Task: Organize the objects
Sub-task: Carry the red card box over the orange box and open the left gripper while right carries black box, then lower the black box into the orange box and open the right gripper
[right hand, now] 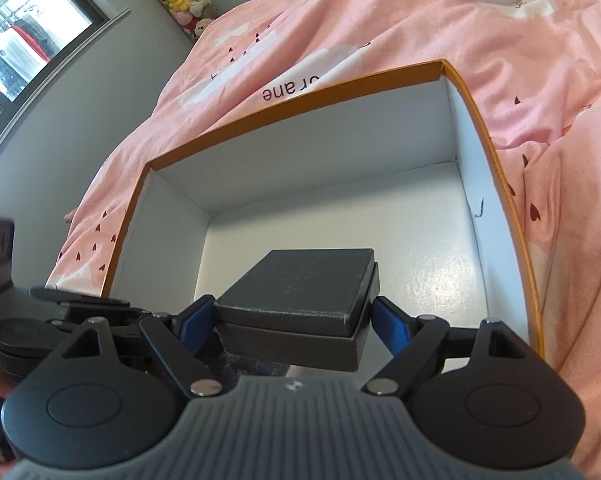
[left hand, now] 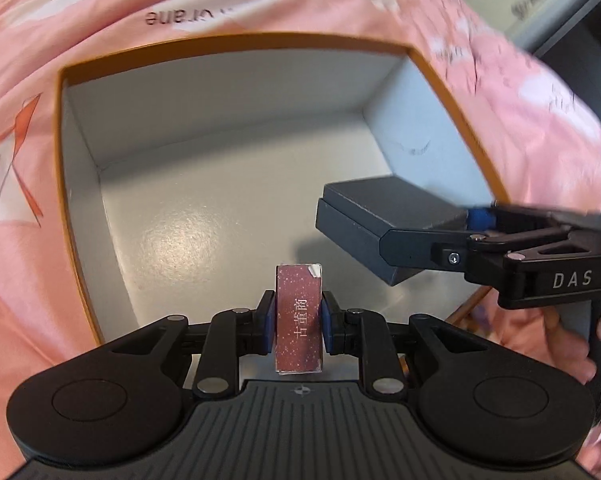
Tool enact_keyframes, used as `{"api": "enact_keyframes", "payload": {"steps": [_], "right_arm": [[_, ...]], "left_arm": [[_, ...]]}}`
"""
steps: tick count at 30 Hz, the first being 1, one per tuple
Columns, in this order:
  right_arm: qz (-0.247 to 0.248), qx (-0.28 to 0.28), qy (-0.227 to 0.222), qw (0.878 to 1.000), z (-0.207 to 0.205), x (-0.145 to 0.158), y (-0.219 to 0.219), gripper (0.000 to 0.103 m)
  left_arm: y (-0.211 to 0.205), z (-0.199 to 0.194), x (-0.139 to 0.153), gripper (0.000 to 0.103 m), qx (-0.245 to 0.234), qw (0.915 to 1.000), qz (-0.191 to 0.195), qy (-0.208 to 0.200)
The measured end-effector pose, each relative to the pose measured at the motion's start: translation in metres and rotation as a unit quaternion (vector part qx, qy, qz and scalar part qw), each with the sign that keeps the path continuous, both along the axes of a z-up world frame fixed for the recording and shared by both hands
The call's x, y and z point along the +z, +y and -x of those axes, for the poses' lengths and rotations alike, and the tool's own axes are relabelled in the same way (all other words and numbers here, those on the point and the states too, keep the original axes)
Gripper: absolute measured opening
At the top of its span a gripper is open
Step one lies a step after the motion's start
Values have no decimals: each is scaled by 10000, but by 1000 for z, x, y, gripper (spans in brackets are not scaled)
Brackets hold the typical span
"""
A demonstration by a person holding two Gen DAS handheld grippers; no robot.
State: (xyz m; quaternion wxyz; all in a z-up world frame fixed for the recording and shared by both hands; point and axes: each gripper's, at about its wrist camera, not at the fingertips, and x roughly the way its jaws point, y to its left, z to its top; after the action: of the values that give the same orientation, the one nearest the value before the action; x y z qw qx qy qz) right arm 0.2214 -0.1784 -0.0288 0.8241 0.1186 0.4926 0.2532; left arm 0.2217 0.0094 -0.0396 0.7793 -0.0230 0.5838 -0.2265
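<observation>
Left wrist view, left tongs (left hand: 299,316): my blue pads are clamped on the long sides of the small maroon box (left hand: 299,316), which stands on end between them over the near edge of the storage box.
Left wrist view, maroon box: a slim printed carton with white characters down its face and one scuffed top corner. I judge it light, hollow and easily dented, so a gentle grip on the long flat sides suits it.
Left wrist view, storage box (left hand: 76,200): an open carton with an orange rim and a bare white floor; nothing lies inside it yet.
Left wrist view, right tongs (left hand: 428,232): they enter from the right, carrying the dark grey box (left hand: 380,204) above the right part of the white floor.
Right wrist view, right tongs (right hand: 294,320): my pads stand wide and press on opposite sides of the dark grey box (right hand: 300,284), held clear of the floor and tilted slightly.
Right wrist view, dark grey box: a lidded rigid case with a matt surface. I judge it stiff and heavier than the carton; holding it at the base, below the lid seam, keeps the lid from lifting.
Right wrist view, storage box (right hand: 496,160): it rests on the bed (right hand: 380,20), on pink printed bedding.
Step in hand: lowering both boxes into the storage box.
</observation>
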Motion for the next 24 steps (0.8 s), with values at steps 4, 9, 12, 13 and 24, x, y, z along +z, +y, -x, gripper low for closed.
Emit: {"api": "enact_keyframes", "payload": {"steps": [4,9,12,13,24], "right_arm": [[11,31,23,10000,-1,-3,3,84],[55,83,63,9999,-1,-6,4,84],[125,158,64,9998,-2,-7,6,84],[158,200,61,9997,-2,-7,8,84],[1013,1137,-282,9879,-18,-6,33,84]], "left_arm": [[-4,-9,3,26,-152,9996,-247,47],[-8,-11,3,33,-298,9965,-779,-106],[-13,-12,3,36,-511,9927,-1062,-273],[-13,-13,5,38,-538,9914,-1140,-358],[19,2,42,51,875,9840,-702,-1386]]}}
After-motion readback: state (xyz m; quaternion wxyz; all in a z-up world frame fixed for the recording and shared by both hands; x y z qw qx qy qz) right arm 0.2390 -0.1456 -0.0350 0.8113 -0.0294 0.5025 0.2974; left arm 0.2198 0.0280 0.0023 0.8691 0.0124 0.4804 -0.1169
